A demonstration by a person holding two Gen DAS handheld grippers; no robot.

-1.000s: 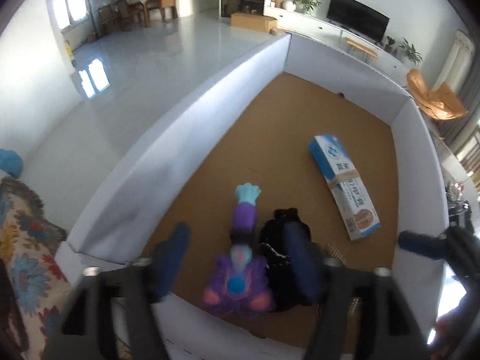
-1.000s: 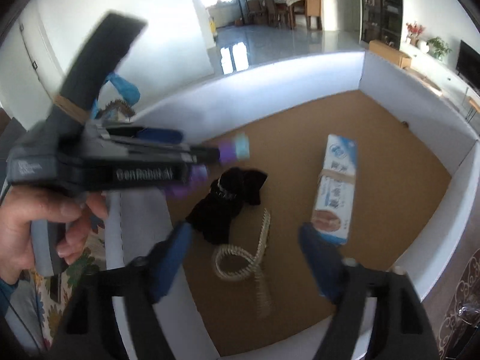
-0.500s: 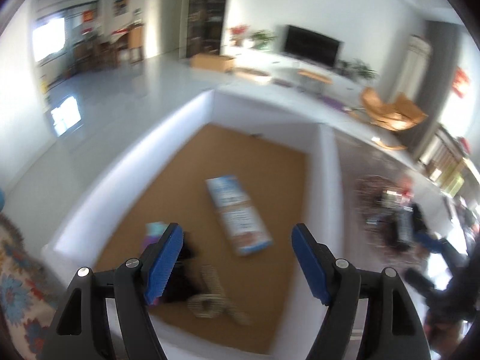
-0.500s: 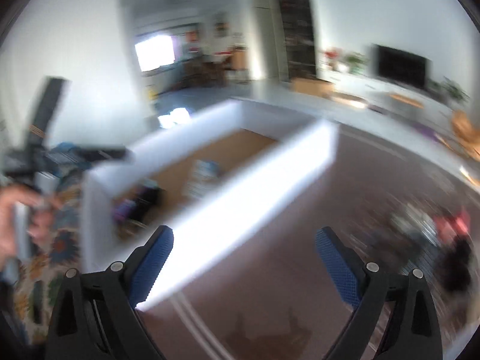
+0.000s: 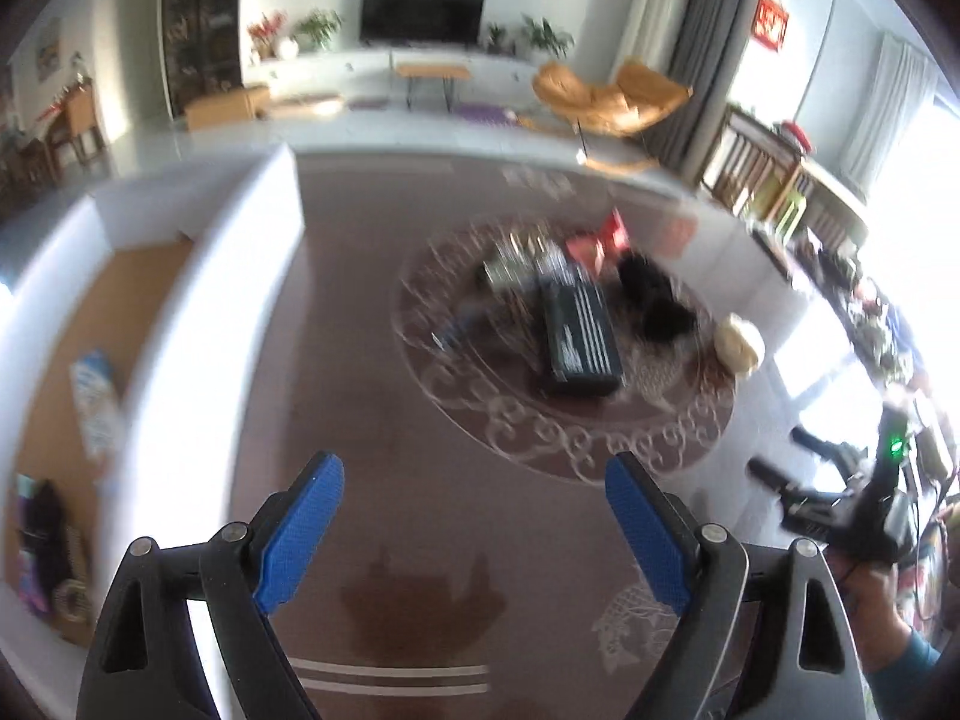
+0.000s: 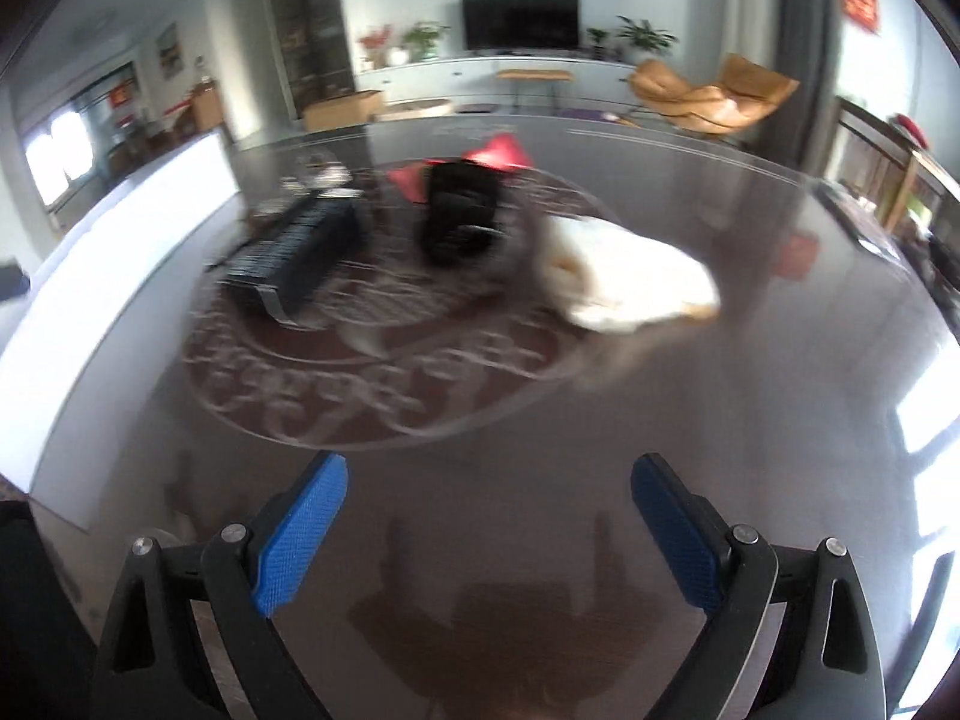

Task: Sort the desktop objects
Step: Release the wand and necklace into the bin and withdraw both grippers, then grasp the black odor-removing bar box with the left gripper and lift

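My left gripper (image 5: 474, 534) hangs over the dark table (image 5: 420, 510) with its jaws opening and nothing between them. Ahead lies a blurred pile: a black striped box (image 5: 579, 330), a black soft thing (image 5: 654, 300), a red item (image 5: 600, 240) and a cream ball (image 5: 741, 342). To the left stands the white-walled box (image 5: 210, 276), holding a blue-and-white carton (image 5: 93, 402). My right gripper (image 6: 489, 540) is open and empty, facing the black striped box (image 6: 300, 258), the black soft thing (image 6: 459, 222) and a white and cream object (image 6: 624, 282). The right gripper (image 5: 777, 451) also shows, held in a hand.
A purple toy, a black item and a coiled cable lie blurred in the near corner of the white-walled box (image 6: 120, 252). Round ornament covers the table around the pile. Behind are a TV, plants and an orange chair (image 5: 606, 99).
Both views have swung right, from the white box to the pile on the table. The left gripper let go of the purple toy, which stays in the box. Both jaws widened.
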